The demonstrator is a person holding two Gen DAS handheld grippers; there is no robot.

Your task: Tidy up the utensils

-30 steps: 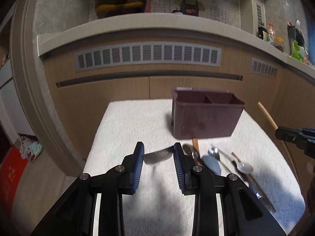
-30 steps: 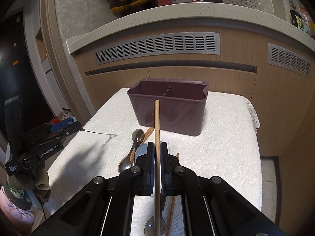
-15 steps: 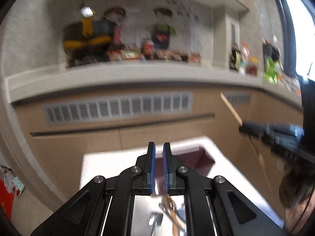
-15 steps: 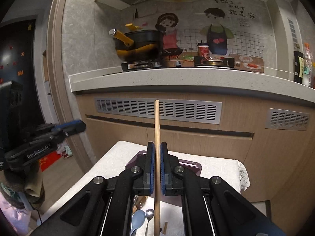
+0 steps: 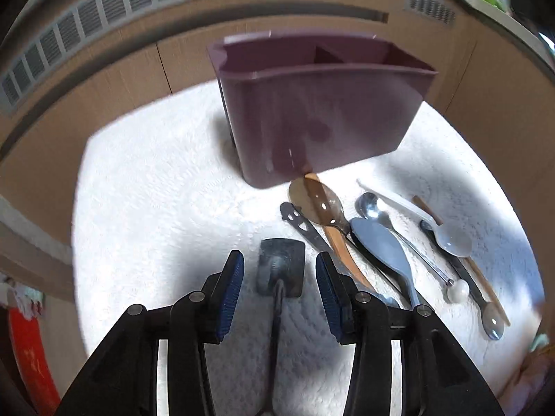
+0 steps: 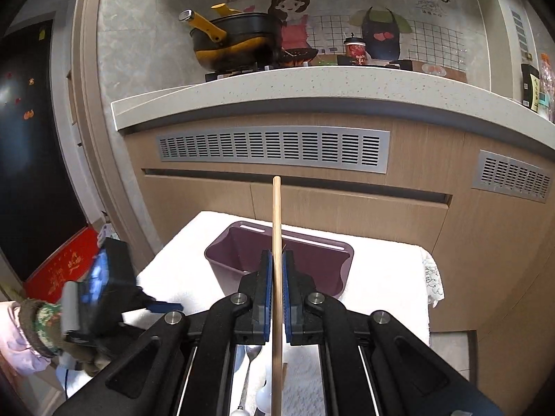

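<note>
Half-hidden fork (image 6: 250, 367), perhaps, below fingers (image 6: 265, 291)

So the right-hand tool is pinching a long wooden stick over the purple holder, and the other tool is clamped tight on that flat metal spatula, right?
Not quite. The left wrist view shows the left gripper open, its jaws opening, with the flat metal spatula lying between them untouched on the white cloth. The rest holds: the right gripper pinches the wooden stick over the purple holder.
</note>
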